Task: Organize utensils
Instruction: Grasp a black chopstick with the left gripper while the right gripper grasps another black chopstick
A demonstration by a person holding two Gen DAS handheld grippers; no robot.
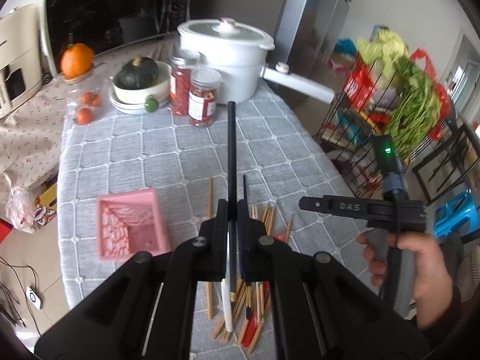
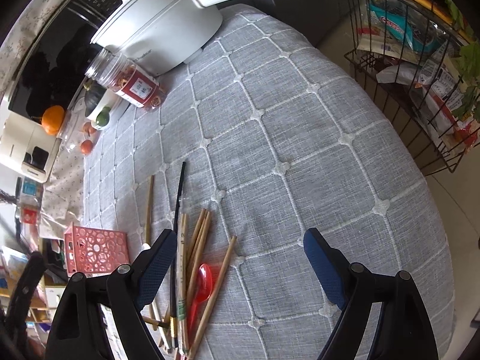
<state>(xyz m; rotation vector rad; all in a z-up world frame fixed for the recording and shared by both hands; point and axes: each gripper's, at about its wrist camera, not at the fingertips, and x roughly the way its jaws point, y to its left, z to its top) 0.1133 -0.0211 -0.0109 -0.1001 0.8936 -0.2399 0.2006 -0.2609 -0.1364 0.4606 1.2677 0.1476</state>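
Observation:
My left gripper (image 1: 232, 210) is shut on a black chopstick (image 1: 231, 150), which sticks out forward, lifted above the grey tablecloth. Below it lies a pile of wooden chopsticks (image 1: 258, 297) with a white utensil (image 1: 227, 309) among them. A pink perforated basket (image 1: 129, 228) sits left of the pile, also seen as the basket (image 2: 96, 249) in the right wrist view. My right gripper (image 2: 240, 240) hangs open above the pile of chopsticks (image 2: 195, 249), a red spoon (image 2: 202, 285) and a second black chopstick (image 2: 179, 192). Nothing is between its fingers. A hand (image 1: 420, 273) holds it.
At the back of the table stand a white pot (image 1: 225, 60) with a long handle, two red-filled jars (image 1: 204, 102), a bowl holding a dark squash (image 1: 139, 81) and a microwave (image 1: 102, 15). A wire rack (image 1: 375, 114) of greens and packets stands off the right edge.

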